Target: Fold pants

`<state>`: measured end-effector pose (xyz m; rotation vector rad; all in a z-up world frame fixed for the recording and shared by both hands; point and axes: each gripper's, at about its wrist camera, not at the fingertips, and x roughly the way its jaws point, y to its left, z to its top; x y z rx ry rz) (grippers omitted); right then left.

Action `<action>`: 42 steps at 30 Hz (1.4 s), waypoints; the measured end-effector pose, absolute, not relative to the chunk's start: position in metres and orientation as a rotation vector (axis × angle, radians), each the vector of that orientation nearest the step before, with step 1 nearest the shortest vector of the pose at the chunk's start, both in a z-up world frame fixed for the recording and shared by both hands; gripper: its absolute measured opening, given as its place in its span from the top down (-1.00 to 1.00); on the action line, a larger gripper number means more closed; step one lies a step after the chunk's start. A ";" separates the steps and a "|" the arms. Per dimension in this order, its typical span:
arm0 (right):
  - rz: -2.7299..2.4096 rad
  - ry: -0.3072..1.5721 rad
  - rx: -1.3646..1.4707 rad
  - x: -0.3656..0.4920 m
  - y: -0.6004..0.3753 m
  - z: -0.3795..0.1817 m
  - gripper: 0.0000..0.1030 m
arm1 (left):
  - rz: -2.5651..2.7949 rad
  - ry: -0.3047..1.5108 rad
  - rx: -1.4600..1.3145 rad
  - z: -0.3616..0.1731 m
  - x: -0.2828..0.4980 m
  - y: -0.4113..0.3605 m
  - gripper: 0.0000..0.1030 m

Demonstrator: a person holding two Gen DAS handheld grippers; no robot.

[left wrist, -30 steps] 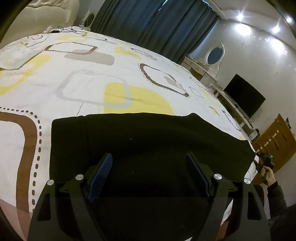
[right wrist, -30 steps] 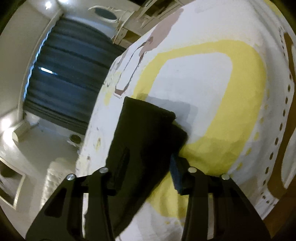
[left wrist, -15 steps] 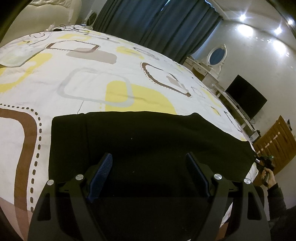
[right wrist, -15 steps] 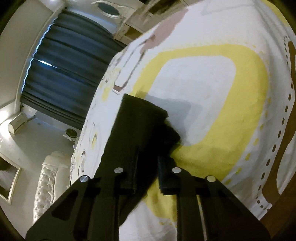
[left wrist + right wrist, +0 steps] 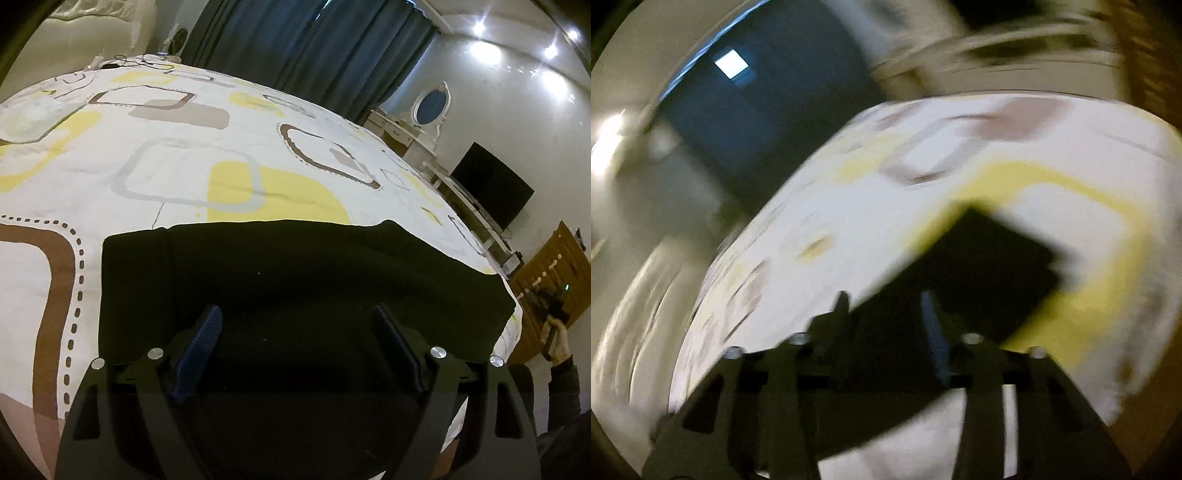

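Two grippers work the black pants (image 5: 295, 280), spread flat on the patterned bedsheet (image 5: 177, 155). The left gripper (image 5: 299, 339) hovers over them, jaws wide apart, likely ready to pin. The right gripper (image 5: 886, 314), blurred, seemingly grips one pants end for folding.

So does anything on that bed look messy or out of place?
Not really. The black pants lie flat and fairly square on the patterned bedspread. Their right end sits at the bed's edge. A tangle of cable lies at the far side. The right camera's view is badly blurred.
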<state>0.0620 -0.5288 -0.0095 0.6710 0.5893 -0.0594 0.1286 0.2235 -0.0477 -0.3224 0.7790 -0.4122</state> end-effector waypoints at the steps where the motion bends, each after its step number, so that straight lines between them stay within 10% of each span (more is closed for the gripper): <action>1: 0.066 0.626 0.632 0.086 -0.500 -0.002 0.02 | -0.406 0.779 -0.321 -0.047 0.128 0.224 -0.60; 15: 0.949 1.216 0.197 0.330 -0.163 -0.050 0.02 | -0.408 0.798 -0.164 -0.022 0.132 0.228 -0.60; 32: 0.967 1.371 0.082 0.364 -0.104 -0.083 0.17 | -0.403 0.840 -0.121 -0.043 0.138 0.224 -0.61; 42: 0.938 1.346 0.044 0.358 -0.097 -0.075 0.86 | -0.410 0.831 -0.133 -0.045 0.135 0.225 -0.61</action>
